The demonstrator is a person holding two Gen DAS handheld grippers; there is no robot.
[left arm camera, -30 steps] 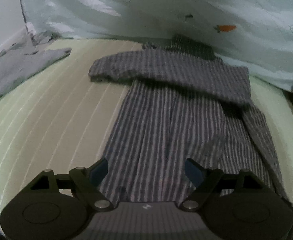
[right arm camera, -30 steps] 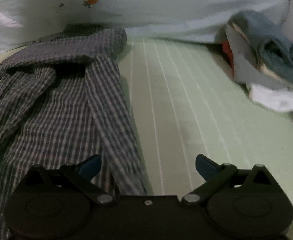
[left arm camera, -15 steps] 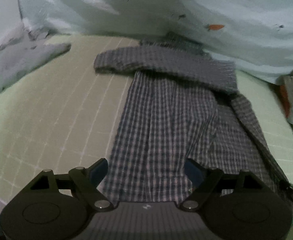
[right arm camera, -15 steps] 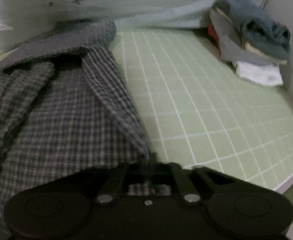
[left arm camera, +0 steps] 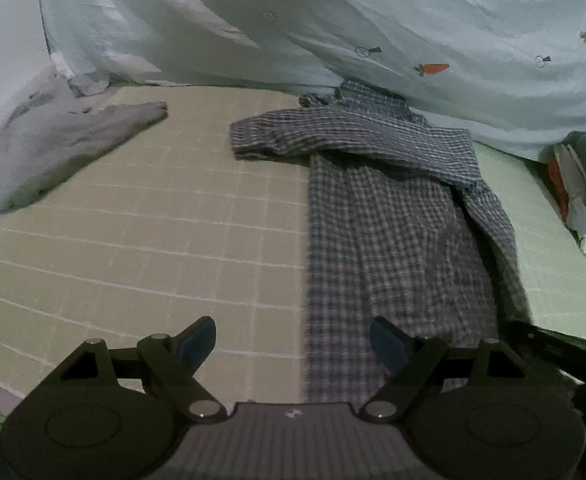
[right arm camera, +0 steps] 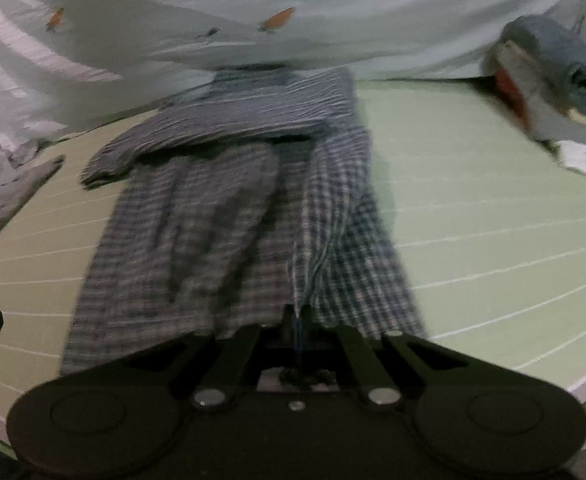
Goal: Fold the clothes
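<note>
A blue-and-white checked cotton shirt [left arm camera: 393,216] lies on the pale green gridded mat [left arm camera: 141,232]. The right gripper [right arm camera: 299,320] is clamped on its near hem; the left gripper [left arm camera: 293,340] hovers spread apart over the shirt's near left edge.

Shirt [left arm camera: 393,216]: dark blue-grey and white check. Mat [left arm camera: 153,220]: pale green with a white grid. Sheet [left arm camera: 373,12] at 12 o'clock: pale blue-green, printed with small orange carrots. Garment [left arm camera: 53,148] at 10 o'clock: plain grey. Grippers: black, blue pads [left arm camera: 197,340].
</note>
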